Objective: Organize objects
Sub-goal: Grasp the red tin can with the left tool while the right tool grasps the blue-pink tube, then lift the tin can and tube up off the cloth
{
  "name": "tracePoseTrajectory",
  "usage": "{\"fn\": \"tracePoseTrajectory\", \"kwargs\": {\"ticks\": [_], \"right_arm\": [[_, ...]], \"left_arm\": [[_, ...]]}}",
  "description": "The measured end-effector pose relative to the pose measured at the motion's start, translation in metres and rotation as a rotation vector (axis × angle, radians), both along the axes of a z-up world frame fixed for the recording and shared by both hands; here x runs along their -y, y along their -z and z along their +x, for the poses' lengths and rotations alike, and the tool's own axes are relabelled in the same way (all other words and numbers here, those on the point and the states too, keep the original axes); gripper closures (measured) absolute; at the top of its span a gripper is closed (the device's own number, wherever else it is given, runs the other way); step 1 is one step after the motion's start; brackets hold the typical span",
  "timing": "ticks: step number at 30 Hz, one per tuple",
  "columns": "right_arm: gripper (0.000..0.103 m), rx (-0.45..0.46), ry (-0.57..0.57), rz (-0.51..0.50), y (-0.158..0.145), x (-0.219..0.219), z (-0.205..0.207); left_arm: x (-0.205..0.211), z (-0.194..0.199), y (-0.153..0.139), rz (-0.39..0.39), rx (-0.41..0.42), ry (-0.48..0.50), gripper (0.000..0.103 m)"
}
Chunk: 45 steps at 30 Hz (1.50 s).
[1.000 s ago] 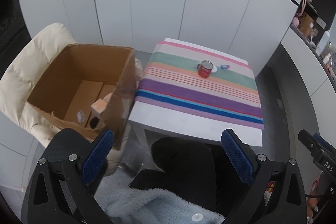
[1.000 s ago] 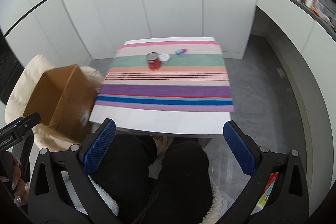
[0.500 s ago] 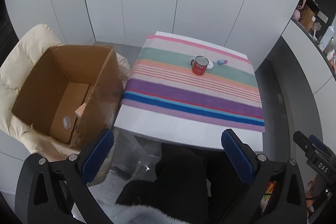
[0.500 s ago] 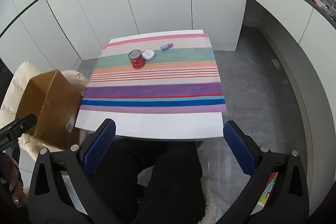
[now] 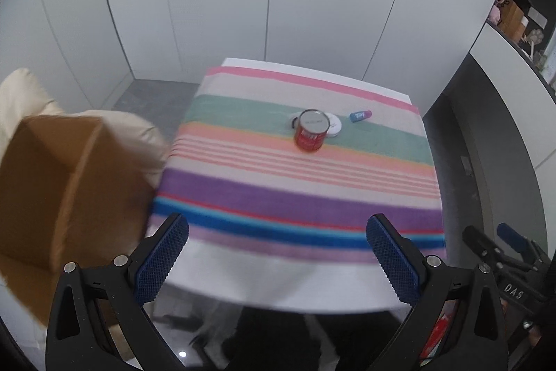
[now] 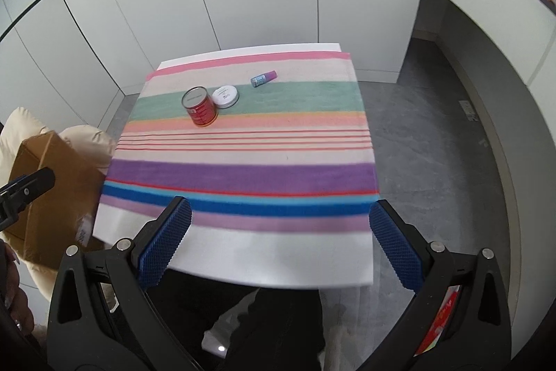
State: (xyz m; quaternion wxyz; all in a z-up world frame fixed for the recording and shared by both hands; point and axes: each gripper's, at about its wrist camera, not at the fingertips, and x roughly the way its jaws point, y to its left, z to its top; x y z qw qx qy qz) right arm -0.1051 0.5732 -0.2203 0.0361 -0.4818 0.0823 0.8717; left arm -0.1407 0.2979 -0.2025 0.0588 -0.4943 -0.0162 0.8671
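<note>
Both tools hung back at the near edge of the worktop [image 6: 243,270], and neither had anything in it. The left tool [image 5: 278,261] stood with its blue pads spread wide, nothing between them but the striped cloth [image 5: 295,193] below. The right tool [image 6: 279,247] was just as wide and just as empty, and its black frame poked into the left view at the lower right.

Three things waited on the far half of the cloth. The red can [image 6: 199,108] stood upright at the edge of the green stripe, silver lid on top, the tallest of the lot. Just beside it, touching or nearly so, lay the flat white tin [image 6: 226,96]. A little further right, apart from the pair, the small blue and pink bottle [image 6: 263,79] lay on its side.

Off the left edge of the worktop, a brown cardboard box [image 5: 52,190] sat on a cream cushioned chair [image 6: 80,136]. That looked like the place for the sorted things, low and close so the left tool could drop items in without a long carry; its opening was not visible here.

The wide spread read as readiness for the can, which needs the most room. The left view was smeared with motion blur. The can looked the likely first pick, standing nearest and clear on its near side, though the tin crowding it could get nudged.
</note>
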Motion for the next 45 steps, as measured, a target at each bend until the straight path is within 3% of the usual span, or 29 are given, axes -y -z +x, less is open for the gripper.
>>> {"fn": "tracePoseTrajectory", "kwargs": {"ticks": [9,15,22,25,28,29,30,38,45], "right_arm": [[0.000,-0.010,-0.026,0.015,0.075,-0.028,-0.114],[0.000,-0.045,-0.132,0.038,0.121,-0.022,-0.201],[0.000,-0.046,-0.202,0.055,0.180,-0.015,-0.284],[0.001,-0.049,-0.206,0.067,0.196,-0.013,-0.304],[0.016,-0.084,-0.220,0.098,0.200,-0.006,-0.313],[0.036,-0.091,-0.224,0.119,0.199,-0.003,-0.313],[0.043,-0.101,-0.227,0.135,0.197,-0.001,-0.314],[0.043,-0.101,-0.174,0.102,0.173,-0.006,-0.293],[0.043,-0.091,-0.120,0.113,0.122,-0.009,-0.267]], "left_arm": [[-0.044,-0.099,0.084,0.010,0.031,-0.010,0.001],[-0.061,-0.151,0.137,0.030,0.060,-0.027,0.001],[-0.081,-0.184,0.171,-0.032,0.030,-0.025,0.001],[-0.088,-0.195,0.183,-0.036,0.042,-0.020,0.011],[-0.093,-0.205,0.194,-0.004,0.065,-0.008,0.047],[-0.094,-0.206,0.195,-0.001,0.058,-0.010,0.048],[-0.095,-0.205,0.194,-0.018,0.035,-0.021,0.049],[-0.090,-0.199,0.165,-0.040,0.003,-0.036,0.049],[-0.091,-0.196,0.109,-0.060,-0.042,-0.015,0.049]]}}
